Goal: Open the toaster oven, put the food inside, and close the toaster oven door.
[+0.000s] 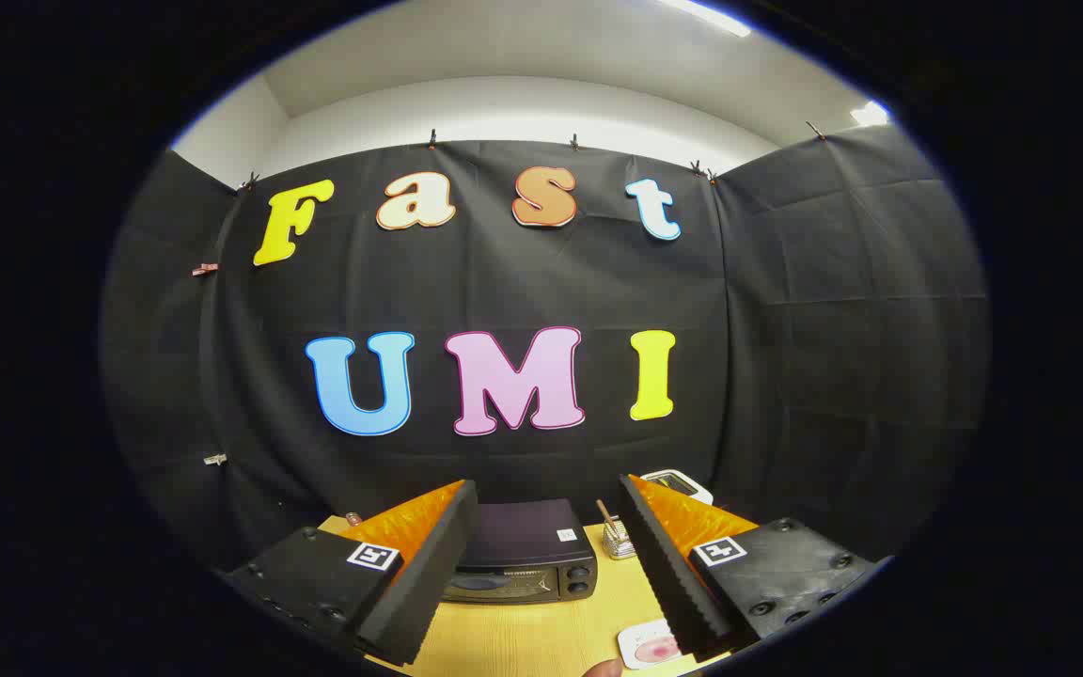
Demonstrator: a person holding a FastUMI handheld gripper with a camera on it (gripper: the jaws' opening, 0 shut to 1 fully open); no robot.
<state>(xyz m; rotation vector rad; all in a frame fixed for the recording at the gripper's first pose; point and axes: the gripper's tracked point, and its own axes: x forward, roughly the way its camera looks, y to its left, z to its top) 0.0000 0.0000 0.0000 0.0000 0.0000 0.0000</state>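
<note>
At lower centre of the frame, the tool [549,555] hangs spread wide and empty above the desk [523,639], oven [523,559] beyond its fingers, door closed; food [650,649] sits lower right, close under one finger, which could knock it while descending

The gripper [549,555] was held level and pointed straight ahead, its two fingers [429,564] spread wide apart with nothing between them, the dark ribbed pads facing inward, orange backs outward, and a fingertip [605,669] of the person's hand showed just beneath the right finger.
</note>
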